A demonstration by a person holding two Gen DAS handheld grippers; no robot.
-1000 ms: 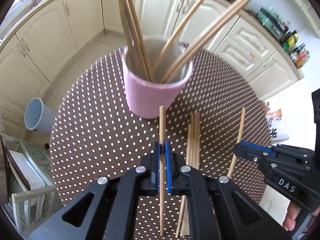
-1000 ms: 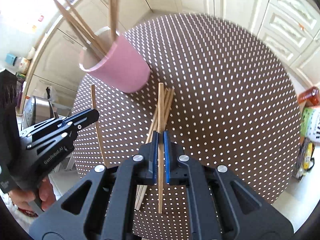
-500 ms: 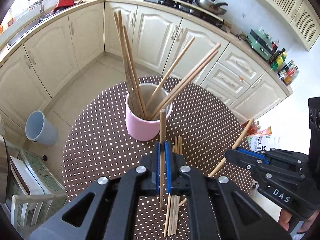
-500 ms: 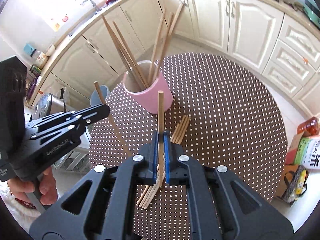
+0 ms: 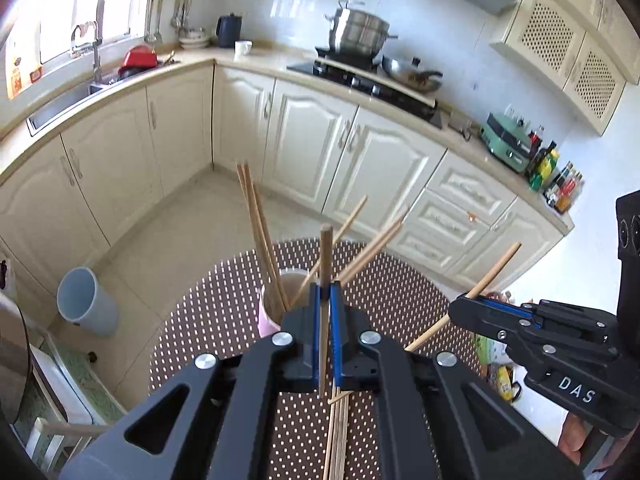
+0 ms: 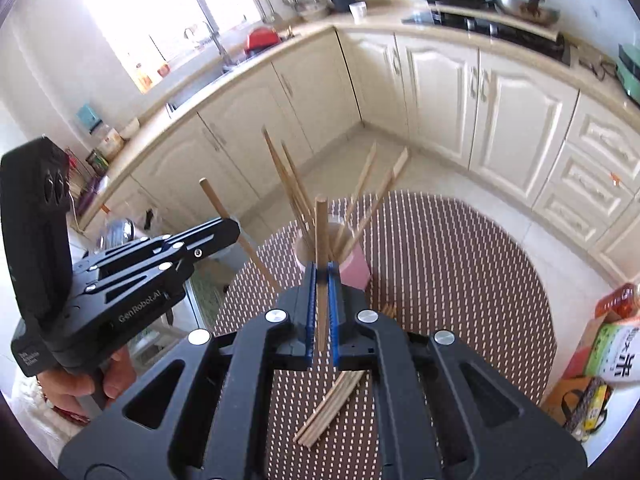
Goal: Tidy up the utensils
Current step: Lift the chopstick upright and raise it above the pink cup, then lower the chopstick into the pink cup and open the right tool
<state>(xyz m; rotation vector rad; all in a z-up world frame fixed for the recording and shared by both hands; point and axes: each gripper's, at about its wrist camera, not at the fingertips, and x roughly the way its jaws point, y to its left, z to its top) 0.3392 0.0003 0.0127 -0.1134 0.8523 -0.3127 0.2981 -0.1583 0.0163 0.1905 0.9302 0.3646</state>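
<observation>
Wooden chopsticks, one clamped lengthwise in each gripper's jaws, left gripper and right gripper, point toward the pink cup ahead at the tabletop centre, neither nearer.

Pink cup, upright mid-table, bristling with wooden chopsticks leaning outward. Loose chopstick bundle flat, nearside. Two single chopsticks aloft, clamped.

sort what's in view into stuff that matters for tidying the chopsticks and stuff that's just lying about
Part of the job:
- left gripper, shut on a chopstick
- right gripper, shut on a second chopstick
- pink cup already holding chopsticks
- loose chopsticks on the dotted table

Just lying about:
- blue bin
- steel pot
- wok
- kettle
</observation>
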